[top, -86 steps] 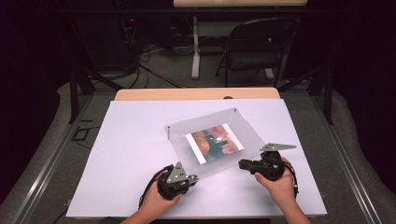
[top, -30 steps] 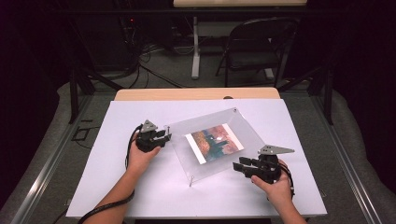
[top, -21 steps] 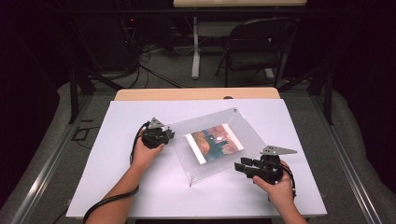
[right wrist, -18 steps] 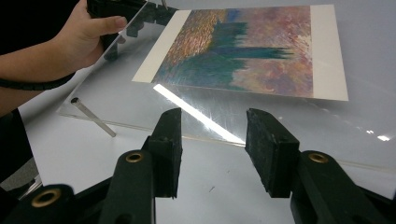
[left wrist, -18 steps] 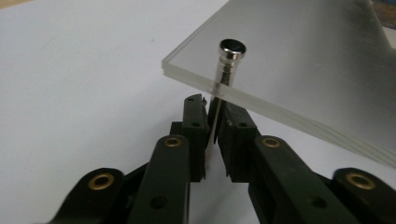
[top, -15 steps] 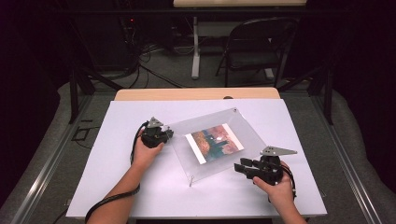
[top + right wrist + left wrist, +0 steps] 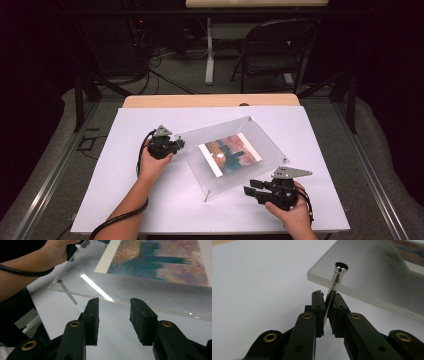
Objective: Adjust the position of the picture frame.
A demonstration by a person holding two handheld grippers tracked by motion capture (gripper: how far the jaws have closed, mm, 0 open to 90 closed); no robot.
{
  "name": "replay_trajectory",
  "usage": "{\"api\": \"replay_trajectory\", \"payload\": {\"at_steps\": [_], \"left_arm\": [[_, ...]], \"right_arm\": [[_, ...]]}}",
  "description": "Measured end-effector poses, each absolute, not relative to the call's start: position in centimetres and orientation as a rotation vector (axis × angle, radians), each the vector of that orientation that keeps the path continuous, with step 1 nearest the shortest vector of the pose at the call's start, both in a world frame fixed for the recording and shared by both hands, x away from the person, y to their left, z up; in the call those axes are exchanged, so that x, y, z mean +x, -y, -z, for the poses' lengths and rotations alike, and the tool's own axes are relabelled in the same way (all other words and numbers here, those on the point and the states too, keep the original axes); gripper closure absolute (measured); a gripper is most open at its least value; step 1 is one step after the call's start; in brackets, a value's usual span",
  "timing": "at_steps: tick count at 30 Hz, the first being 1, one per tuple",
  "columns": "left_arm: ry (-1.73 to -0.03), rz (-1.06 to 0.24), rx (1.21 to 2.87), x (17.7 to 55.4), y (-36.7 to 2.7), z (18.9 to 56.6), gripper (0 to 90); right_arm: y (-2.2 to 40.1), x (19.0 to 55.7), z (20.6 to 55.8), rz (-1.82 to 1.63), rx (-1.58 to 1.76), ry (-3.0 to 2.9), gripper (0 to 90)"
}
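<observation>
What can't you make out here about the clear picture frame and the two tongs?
- Left gripper view: the metal pin runs down between the left tongs; its lower end is hidden by the pads.
- Right gripper view: the print is cut off by the top edge.
- High view: the right tongs are too small to judge their gap from the acrylic frame.

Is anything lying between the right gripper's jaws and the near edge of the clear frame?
Nothing visible. In the right gripper view the right gripper has open jaws facing the acrylic frame, with bare white table between. The left gripper is shut on the corner standoff pin at the far corner.
</observation>
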State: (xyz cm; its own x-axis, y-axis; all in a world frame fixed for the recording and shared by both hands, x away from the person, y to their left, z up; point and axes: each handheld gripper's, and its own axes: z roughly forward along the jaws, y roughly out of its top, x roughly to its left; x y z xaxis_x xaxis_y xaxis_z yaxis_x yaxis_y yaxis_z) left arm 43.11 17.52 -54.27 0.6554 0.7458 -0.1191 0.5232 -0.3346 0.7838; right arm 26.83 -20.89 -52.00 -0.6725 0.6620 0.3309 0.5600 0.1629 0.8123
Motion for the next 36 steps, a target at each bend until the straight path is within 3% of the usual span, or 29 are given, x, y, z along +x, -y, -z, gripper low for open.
{"api": "replay_trajectory", "payload": {"at_steps": [6, 22, 36], "left_arm": [[-0.967, -0.331, 1.987, 41.5, -17.6, 52.5, 83.1], [-0.979, -0.3, 1.954, 40.0, -17.9, 52.3, 82.6], [-0.972, -0.297, 1.967, 39.6, -18.0, 52.6, 82.8]], "right_arm": [[19.1, 25.4, 52.6, -1.579, 1.172, -2.404, 59.3], [15.1, 25.0, 53.4, -1.617, 1.083, -2.497, 58.9], [12.5, 24.9, 53.8, -1.631, 1.008, -2.514, 73.1]]}}
